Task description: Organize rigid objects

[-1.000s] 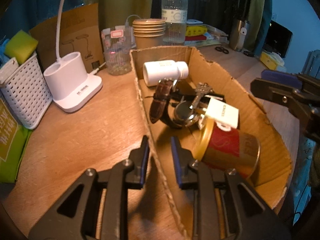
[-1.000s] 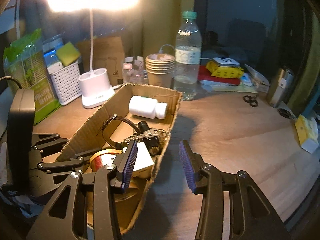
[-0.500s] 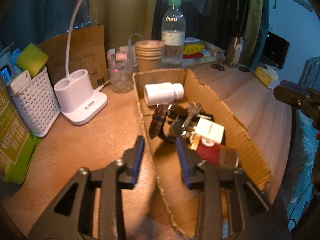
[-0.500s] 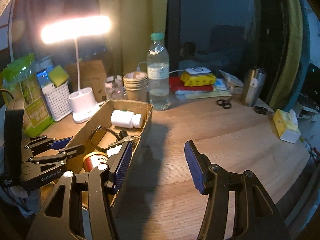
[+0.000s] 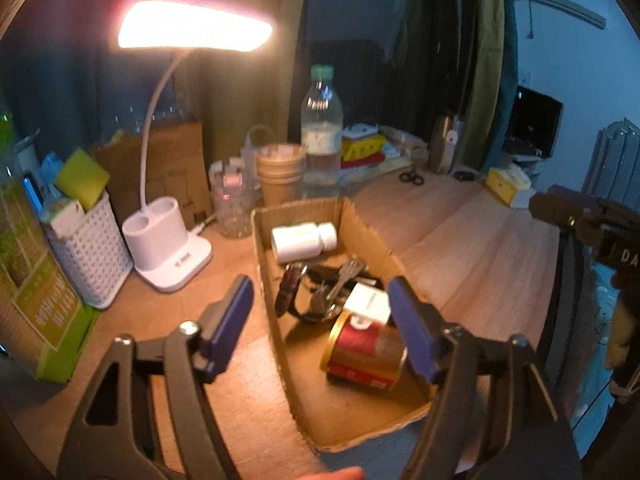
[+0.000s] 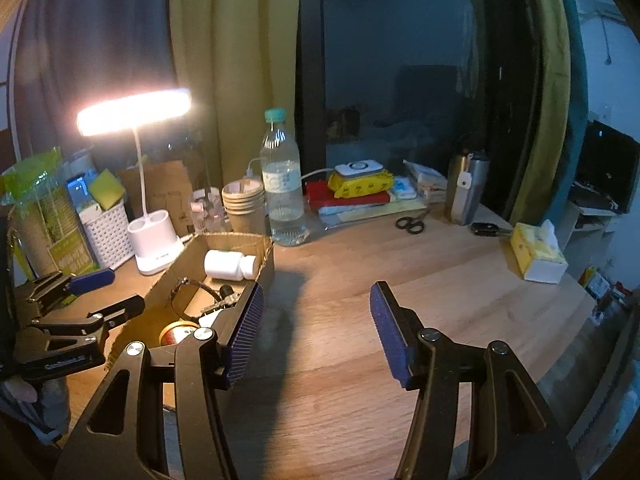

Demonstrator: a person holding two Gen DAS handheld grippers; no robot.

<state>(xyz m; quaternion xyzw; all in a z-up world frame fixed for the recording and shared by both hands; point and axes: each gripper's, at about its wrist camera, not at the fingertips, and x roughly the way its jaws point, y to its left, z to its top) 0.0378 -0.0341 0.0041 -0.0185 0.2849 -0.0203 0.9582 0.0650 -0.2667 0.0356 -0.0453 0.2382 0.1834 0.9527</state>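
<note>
Over the cardboard box (image 5: 352, 216), the left hand-held gripper (image 5: 320, 324) has just spread its jaws wide and pulled up and back from the near wall it was straddling a second ago; nothing sits between the pads now, so it's empty. Right hand-held gripper (image 6: 316, 332) is also open and empty, over bare surface (image 6: 440, 280) just right of the box, and has backed off too. Read: both hands clear, contents all in the box, so this looks like the end of a placement or of the task itself. Red-gold can (image 5: 366, 354) lies on its side at the near end, long axis roughly across the box, gold end toward the left wall. White pill bottle (image 5: 304, 236) lies on its side at the far end, axis also across the box, cap pointing right. Watch (image 5: 290, 290), keys (image 5: 340, 280) and a white block (image 5: 368, 302) are bunched between them, block touching the can
</note>
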